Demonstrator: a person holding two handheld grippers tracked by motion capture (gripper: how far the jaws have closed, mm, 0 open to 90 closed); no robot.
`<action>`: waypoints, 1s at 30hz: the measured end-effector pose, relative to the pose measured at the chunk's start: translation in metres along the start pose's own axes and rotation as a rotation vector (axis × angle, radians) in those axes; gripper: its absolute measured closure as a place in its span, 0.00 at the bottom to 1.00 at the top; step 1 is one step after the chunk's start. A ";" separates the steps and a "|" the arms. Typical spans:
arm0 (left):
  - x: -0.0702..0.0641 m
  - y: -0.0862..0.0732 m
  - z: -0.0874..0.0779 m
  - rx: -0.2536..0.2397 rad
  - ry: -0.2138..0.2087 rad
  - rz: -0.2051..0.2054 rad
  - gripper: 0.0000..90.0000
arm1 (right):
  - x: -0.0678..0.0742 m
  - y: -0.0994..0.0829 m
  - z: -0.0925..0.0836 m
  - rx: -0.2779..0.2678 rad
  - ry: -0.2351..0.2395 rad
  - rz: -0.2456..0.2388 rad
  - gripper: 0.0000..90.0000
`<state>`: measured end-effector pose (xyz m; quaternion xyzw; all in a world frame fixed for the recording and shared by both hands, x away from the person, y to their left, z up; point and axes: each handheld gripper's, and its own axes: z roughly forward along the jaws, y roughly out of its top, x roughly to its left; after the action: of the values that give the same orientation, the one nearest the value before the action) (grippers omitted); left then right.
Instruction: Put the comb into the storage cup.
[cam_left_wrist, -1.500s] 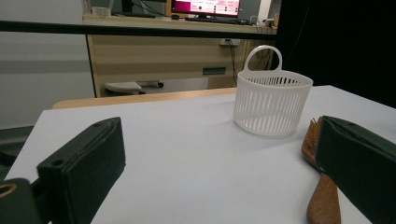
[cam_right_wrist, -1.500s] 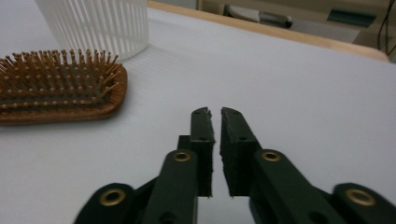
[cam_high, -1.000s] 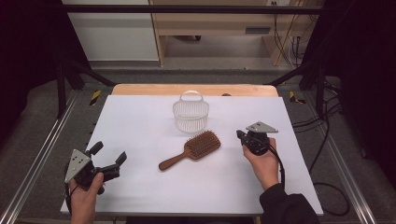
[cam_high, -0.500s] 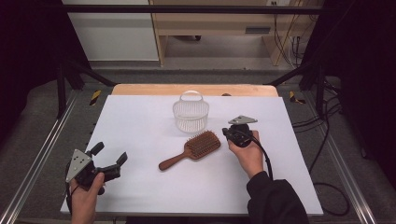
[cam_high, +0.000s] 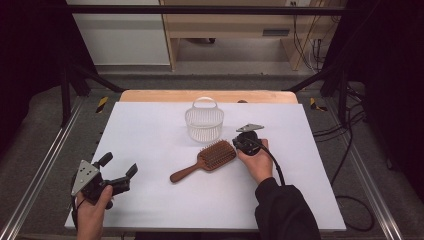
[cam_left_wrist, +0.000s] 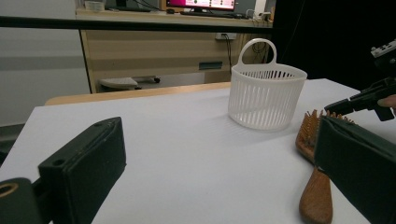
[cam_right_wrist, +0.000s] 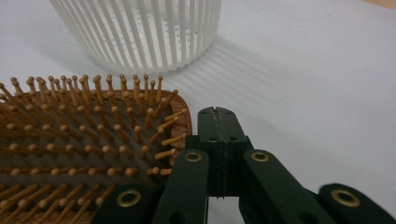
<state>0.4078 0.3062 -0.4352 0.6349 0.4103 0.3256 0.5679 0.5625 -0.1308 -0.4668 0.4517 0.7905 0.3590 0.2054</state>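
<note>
- The brush (cam_high: 204, 161) lies bristles up on the white table (cam_high: 150, 130), just in front of the basket (cam_high: 204, 122), its handle pointing toward the near left and its head toward the right.
- In the right gripper view the brush (cam_right_wrist: 79, 154) has wooden pins with small rounded tips, and its brown rim sits just beside the closed jaw tips.
- The right gripper (cam_high: 239, 144) is at the brush head's right edge — jaws pressed together with nothing between them, as its own view (cam_right_wrist: 217, 122) makes plain. Whether the tips touch the rim, I cannot tell.
- A hand (cam_high: 256, 162) in a dark sleeve holds that gripper, with its cable trailing back along the arm.
- The basket is white, round and slatted, with a loop handle at the back; it stands upright, apart from the brush.
- The left gripper (cam_high: 120, 172) is well to the left of the brush, near the table's front edge — its jaws spread wide and empty, aimed toward the brush.
- In the left gripper view the basket (cam_left_wrist: 266, 95) stands between the two black jaws, with the brush (cam_left_wrist: 314, 186) low at the right.
</note>
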 end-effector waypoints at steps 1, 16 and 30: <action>0.000 0.000 0.000 0.000 0.000 -0.001 0.03 | 0.000 0.000 0.001 0.003 0.002 0.002 1.00; -0.002 -0.001 0.001 0.009 -0.004 0.004 0.03 | 0.001 -0.006 0.012 0.032 0.017 -0.020 1.00; -0.003 -0.001 0.002 0.017 -0.009 0.010 0.03 | 0.016 -0.005 0.015 0.016 0.049 -0.042 1.00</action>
<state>0.4082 0.3027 -0.4361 0.6434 0.4073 0.3220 0.5626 0.5616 -0.1131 -0.4800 0.4277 0.8075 0.3591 0.1900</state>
